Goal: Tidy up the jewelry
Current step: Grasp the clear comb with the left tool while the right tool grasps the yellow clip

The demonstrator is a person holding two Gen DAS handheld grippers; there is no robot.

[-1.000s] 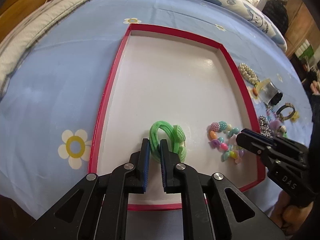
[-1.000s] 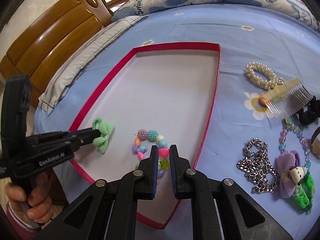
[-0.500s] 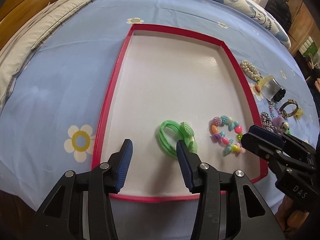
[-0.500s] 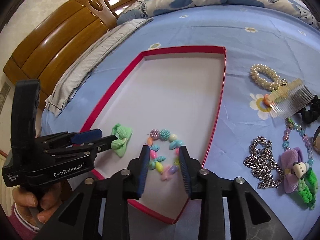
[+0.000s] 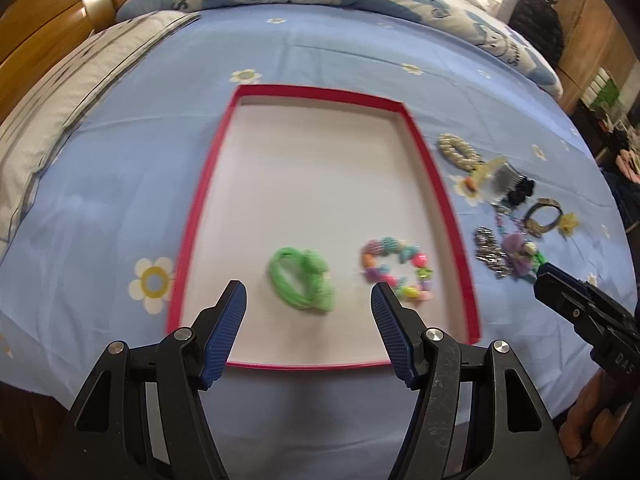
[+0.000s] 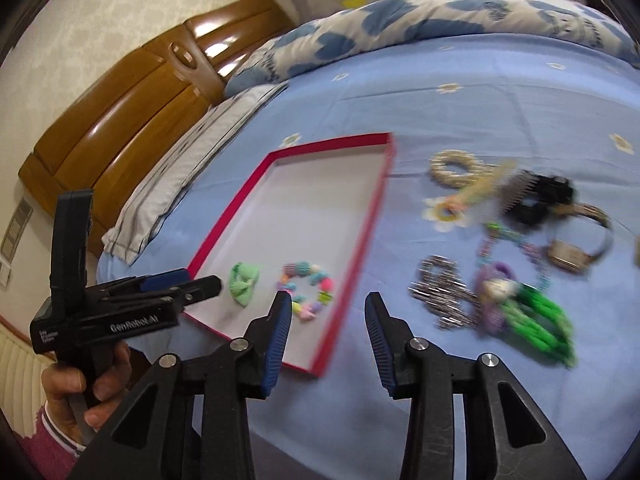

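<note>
Green hair tie (image 5: 302, 280) and bead bracelet (image 5: 396, 266) now released; both grippers' fingers spreading, empty.

A bed (image 6: 500, 92) with a blue flowered sheet fills the view ahead of the gripper – a blue-and-white patterned duvet (image 6: 420, 28) lies bunched at its far edge. Up left, a glossy wooden headboard (image 6: 132, 108) meets a pale textured wall (image 6: 100, 16).

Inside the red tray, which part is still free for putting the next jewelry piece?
The far half of the red tray is bare, from the green hair tie and bead bracelet up to the far rim. Crowded: bedsheet right of the tray, around the silver chain.
</note>
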